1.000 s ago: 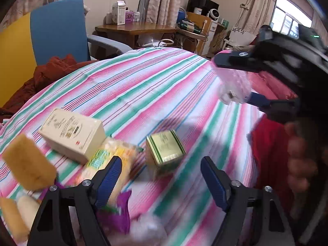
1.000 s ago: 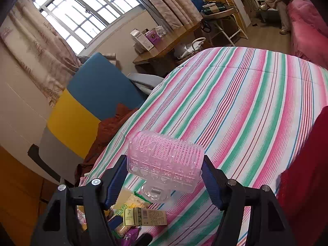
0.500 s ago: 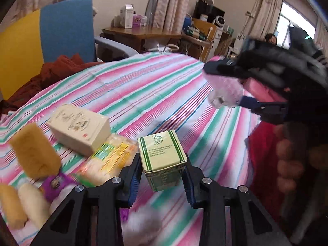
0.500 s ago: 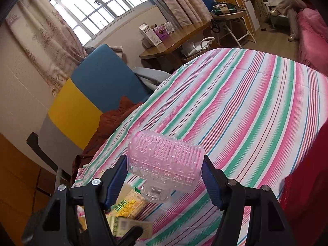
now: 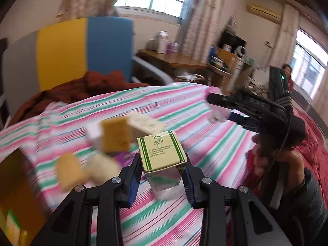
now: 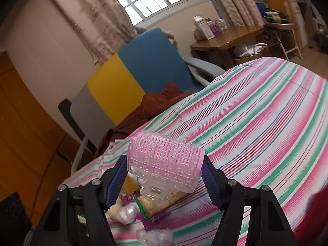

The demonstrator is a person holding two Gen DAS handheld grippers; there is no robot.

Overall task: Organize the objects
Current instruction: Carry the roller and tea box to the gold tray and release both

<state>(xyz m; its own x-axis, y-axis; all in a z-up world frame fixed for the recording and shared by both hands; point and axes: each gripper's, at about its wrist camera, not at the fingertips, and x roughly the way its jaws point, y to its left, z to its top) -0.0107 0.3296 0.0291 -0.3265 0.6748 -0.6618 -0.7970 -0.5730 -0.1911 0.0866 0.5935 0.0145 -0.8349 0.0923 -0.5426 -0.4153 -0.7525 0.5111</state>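
Two hand-held grippers were in view, each clamped on one item above a bed covered by a pink, green and white striped sheet [image 6: 266,112].

Item 1: left hand-held gripper [image 5: 163,171], blue pads pressed against both sides of a small green-and-cream box [image 5: 162,155] printed with green stripes and text. Box was raised clear of the sheet, tilted slightly.

Item 2: right hand-held gripper [image 6: 165,173], blue pads closed on the ends of a translucent pink ridged roller [image 6: 165,164] with a clear knob and spring beneath. In the left wrist view the same right hand-held gripper [image 5: 220,110] showed to the right, gripped by a person's hand [image 5: 264,155], with the roller [image 5: 217,113] blurred at its tip.

Item 3: loose goods on the sheet, left of the box, all motion-blurred: a tan sponge-like block [image 5: 115,136], a cream carton [image 5: 145,124] just behind it, and two pale rounded pieces [image 5: 86,169] nearer the camera. The right wrist view showed a purple wrapper [image 6: 149,217], a yellowish packet [image 6: 162,202] and clear crinkled plastic [image 6: 154,236] lying below the roller.

Item 4: surroundings: a blue, yellow and grey chair [image 6: 131,75] holding a rust-red cloth [image 6: 151,106], and a wooden desk [image 6: 227,37] carrying boxes beneath the window.
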